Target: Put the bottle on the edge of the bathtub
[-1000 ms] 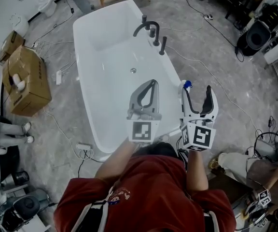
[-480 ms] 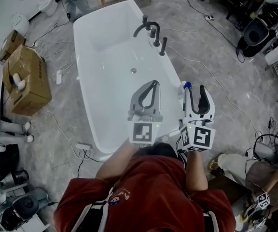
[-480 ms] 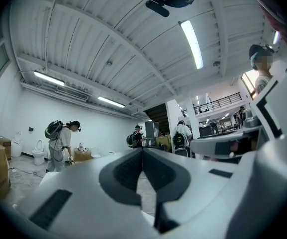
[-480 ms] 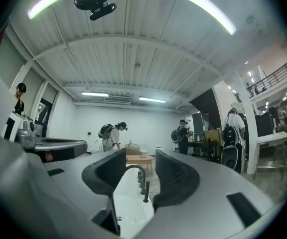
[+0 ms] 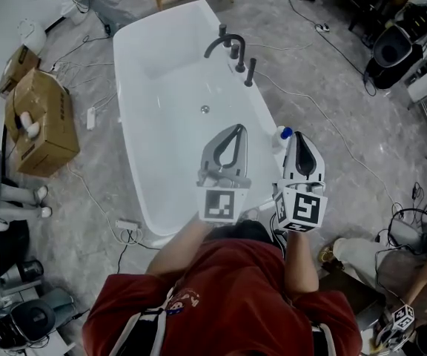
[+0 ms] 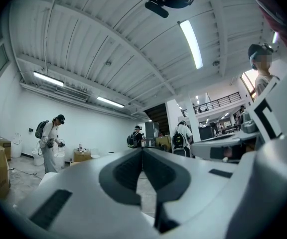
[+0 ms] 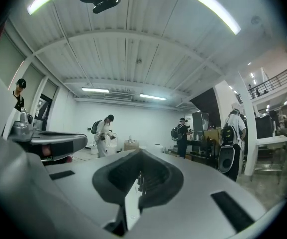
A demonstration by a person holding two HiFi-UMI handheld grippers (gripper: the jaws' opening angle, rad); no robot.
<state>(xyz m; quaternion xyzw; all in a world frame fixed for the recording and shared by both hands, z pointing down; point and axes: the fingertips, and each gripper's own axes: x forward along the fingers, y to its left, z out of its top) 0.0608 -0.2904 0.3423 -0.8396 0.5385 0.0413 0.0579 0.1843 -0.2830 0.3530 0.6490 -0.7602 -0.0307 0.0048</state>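
Note:
A small white bottle with a blue cap (image 5: 281,137) stands on the right rim of the white bathtub (image 5: 260,104). My right gripper (image 5: 300,135) hovers just right of the bottle, apart from it. Its jaws are shut with nothing between them, as the right gripper view (image 7: 139,153) also shows. My left gripper (image 5: 235,127) hangs over the tub's near end, shut and empty, and its closed tips (image 6: 142,149) point out across the room.
A black faucet set (image 5: 230,47) stands on the tub's right rim further along. A cardboard box (image 5: 39,121) sits left of the tub, with cables on the floor. Equipment crowds the right side. People with backpacks (image 7: 103,133) stand far off.
The right gripper's jaws have closed from wide open to fully shut. The bottle stays on the rim, now just outside the closed jaws. The left gripper has not moved.

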